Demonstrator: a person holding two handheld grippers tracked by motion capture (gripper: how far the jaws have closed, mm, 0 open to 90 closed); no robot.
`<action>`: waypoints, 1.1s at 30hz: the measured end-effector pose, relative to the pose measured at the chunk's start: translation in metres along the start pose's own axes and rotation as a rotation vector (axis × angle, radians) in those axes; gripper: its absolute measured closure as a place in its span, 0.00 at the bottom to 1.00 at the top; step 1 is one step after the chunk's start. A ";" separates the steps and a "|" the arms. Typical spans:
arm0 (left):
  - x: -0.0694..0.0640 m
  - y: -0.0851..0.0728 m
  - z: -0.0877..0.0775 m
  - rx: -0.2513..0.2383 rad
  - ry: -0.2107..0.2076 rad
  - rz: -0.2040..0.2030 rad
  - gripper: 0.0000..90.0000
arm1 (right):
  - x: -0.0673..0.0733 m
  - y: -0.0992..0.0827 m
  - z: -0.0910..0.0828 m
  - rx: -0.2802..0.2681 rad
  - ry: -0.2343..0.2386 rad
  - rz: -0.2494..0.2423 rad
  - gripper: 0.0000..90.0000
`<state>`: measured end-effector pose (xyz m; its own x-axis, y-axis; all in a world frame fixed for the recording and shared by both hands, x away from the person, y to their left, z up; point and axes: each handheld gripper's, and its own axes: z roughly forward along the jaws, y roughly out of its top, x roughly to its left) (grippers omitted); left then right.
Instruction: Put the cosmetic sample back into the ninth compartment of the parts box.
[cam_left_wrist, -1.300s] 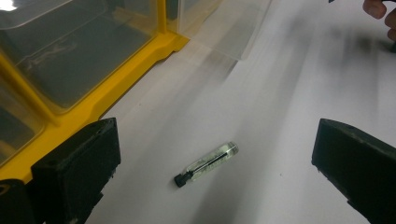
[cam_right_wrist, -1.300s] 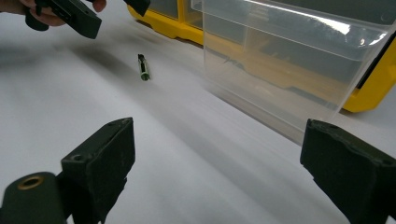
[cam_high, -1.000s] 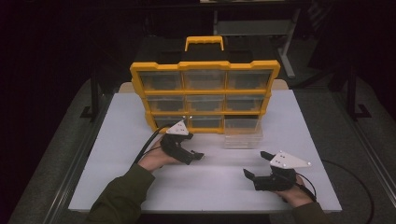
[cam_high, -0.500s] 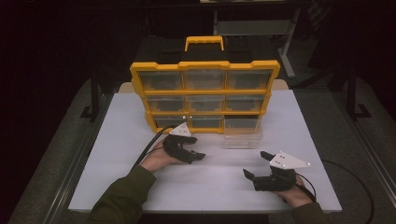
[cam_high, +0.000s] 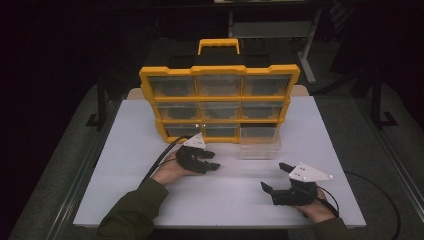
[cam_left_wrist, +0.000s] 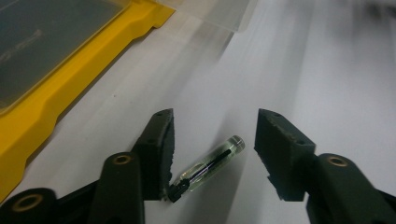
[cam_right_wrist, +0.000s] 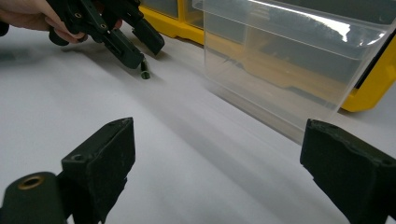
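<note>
Your left gripper has just been closing around the small clear tube on the table, not yet pinching; from above, that tube is too small to tell. Your right gripper, at four o'clock, gapes empty

A white table carried a yellow organizer at its far side, a clear bin just before it, and a small clear vial left of the bin.

Olive sleeve — black grippers, grey plates

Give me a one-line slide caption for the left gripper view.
Left claw closing around a small clear tube lying on the white table, beside the yellow organizer.
</note>
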<state>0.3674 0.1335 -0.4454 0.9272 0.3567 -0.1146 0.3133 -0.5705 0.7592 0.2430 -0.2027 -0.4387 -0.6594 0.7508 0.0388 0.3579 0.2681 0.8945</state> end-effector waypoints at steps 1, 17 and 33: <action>0.000 0.000 0.000 0.003 -0.004 0.002 0.56 | 0.000 0.000 0.000 0.001 0.000 0.003 0.10; 0.003 -0.004 0.005 0.047 -0.030 0.023 0.75 | 0.001 -0.002 -0.002 0.010 -0.004 0.004 0.10; 0.002 -0.004 0.005 0.054 -0.013 0.024 0.89 | 0.001 -0.003 -0.002 0.017 -0.014 -0.009 0.11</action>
<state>0.3695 0.1329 -0.4519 0.9369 0.3332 -0.1057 0.3016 -0.6177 0.7263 0.2398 -0.2040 -0.4401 -0.6536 0.7565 0.0245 0.3633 0.2851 0.8870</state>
